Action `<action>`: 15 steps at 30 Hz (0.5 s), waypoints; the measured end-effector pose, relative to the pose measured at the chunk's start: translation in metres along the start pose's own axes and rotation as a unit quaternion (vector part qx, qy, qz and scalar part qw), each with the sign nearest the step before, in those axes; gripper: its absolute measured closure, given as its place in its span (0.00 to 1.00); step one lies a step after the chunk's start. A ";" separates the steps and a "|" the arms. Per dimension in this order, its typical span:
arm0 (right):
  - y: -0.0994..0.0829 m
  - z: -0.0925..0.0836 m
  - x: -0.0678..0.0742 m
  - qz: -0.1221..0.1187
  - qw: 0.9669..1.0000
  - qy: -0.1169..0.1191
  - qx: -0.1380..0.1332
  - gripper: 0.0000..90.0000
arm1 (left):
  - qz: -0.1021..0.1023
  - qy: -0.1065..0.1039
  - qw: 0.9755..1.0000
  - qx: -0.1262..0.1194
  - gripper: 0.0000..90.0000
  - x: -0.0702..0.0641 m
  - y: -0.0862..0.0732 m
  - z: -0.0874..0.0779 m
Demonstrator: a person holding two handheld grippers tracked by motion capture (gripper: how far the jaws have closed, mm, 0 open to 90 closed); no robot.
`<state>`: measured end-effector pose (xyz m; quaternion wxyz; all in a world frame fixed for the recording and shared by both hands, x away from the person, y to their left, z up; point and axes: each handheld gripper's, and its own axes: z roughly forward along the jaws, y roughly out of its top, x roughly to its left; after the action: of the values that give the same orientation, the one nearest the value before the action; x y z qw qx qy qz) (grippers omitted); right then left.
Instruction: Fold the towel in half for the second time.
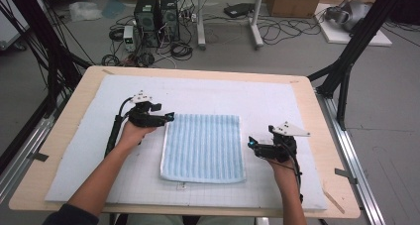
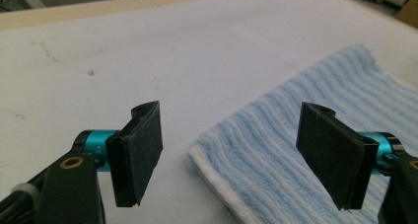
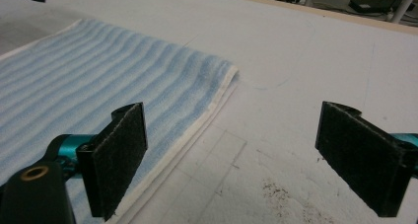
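A light blue striped towel [image 1: 203, 146], folded flat, lies in the middle of the white mat [image 1: 247, 98]. My left gripper [image 1: 168, 117] hovers at the towel's far left corner, jaws wide apart; in the left gripper view that corner [image 2: 207, 157] lies between the open pads [image 2: 140, 150] without touching them. My right gripper [image 1: 251, 142] rests by the towel's right edge, open. The right gripper view has the towel's layered edge [image 3: 207, 115] running under the left pad [image 3: 121, 157], with bare mat between the jaws.
The mat covers a wooden table [image 1: 327, 136]. Black frame struts [image 1: 346, 61] stand at the table's right and left sides. Computers and cables [image 1: 156, 17] sit on the floor beyond the far edge.
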<state>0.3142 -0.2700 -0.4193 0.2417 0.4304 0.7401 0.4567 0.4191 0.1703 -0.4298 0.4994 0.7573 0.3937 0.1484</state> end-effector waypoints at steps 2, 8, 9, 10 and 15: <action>0.000 0.000 0.000 -0.002 1.000 0.001 0.000 0.13 | 0.009 0.008 1.000 0.016 0.31 0.000 0.000 0.007; 0.000 0.001 0.001 0.000 1.000 0.003 0.001 0.13 | 0.022 0.022 0.998 0.059 0.40 0.005 0.000 0.023; 0.000 0.001 0.001 -0.003 1.000 0.003 0.002 0.13 | 0.027 0.023 0.997 0.067 0.44 0.005 -0.001 0.025; 0.000 0.002 0.001 -0.001 1.000 0.004 0.003 0.13 | 0.030 0.023 0.997 0.073 0.47 0.005 -0.003 0.026; -0.001 0.005 0.003 -0.002 1.000 0.007 0.012 0.13 | 0.041 0.016 0.995 0.092 0.63 0.002 -0.006 0.030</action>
<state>0.3161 -0.2657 -0.4218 0.2320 0.4281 0.7484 0.4503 0.4364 0.1544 -0.4487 0.4144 0.8130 0.3828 0.1439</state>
